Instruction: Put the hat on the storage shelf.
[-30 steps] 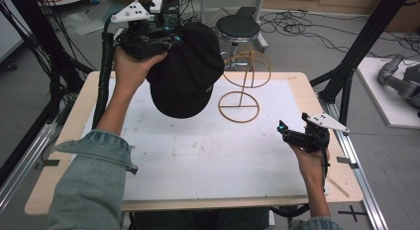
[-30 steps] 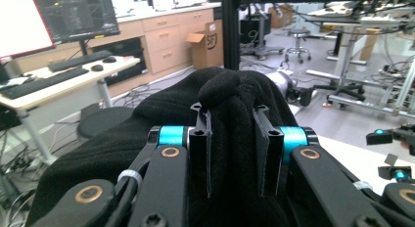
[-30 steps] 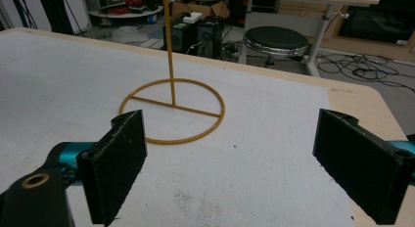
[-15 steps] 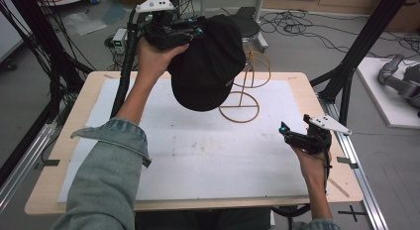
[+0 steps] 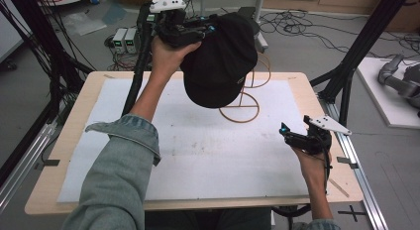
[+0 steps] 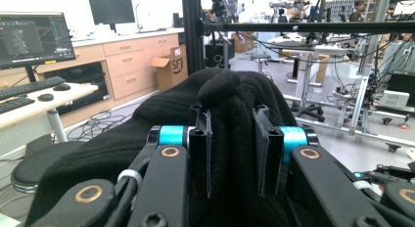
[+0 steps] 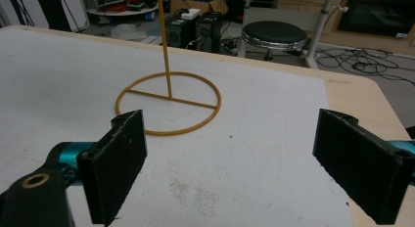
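White matting (image 5: pixel 198 155) covers the wooden table (image 5: pixel 74 141), with cabled lab floor, a stool (image 7: pixel 274 35) and black frame posts beyond. Left gripper (image 6: pixel 230 139) jaws pinch a black cap (image 5: pixel 218 61) aloft at 12 o'clock, over a yellow wire stand (image 5: pixel 240 108). Right gripper (image 7: pixel 230 158), spread wide, hovers at 4 o'clock.

A lab: monitors (image 6: pixel 36 38), cable-strewn floor (image 5: pixel 317 29), black rig frames (image 6: pixel 193 31).
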The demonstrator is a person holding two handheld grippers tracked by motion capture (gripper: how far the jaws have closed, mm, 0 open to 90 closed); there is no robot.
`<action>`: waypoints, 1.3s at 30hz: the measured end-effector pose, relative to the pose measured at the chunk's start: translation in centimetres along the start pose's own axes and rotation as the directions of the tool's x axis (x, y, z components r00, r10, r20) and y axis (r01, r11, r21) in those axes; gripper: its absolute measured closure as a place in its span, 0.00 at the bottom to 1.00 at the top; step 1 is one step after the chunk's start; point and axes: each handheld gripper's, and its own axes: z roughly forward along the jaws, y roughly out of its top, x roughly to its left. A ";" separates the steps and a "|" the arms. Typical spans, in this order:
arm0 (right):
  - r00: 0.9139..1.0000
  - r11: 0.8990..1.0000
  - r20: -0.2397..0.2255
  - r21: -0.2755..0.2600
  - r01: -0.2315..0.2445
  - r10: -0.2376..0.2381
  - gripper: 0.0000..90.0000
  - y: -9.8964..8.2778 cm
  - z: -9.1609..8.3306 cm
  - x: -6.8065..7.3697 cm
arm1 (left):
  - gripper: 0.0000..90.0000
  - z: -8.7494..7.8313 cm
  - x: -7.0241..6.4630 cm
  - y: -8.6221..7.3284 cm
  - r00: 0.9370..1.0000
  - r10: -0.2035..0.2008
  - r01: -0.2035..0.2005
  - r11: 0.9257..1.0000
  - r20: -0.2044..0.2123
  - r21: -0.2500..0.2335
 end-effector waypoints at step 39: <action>1.000 1.000 -0.005 0.003 -0.018 0.018 0.14 -0.4 -0.5 -0.3 | 0.79 11.2 0.0 -4.4 0.999 -0.035 0.032 0.991 0.018 0.128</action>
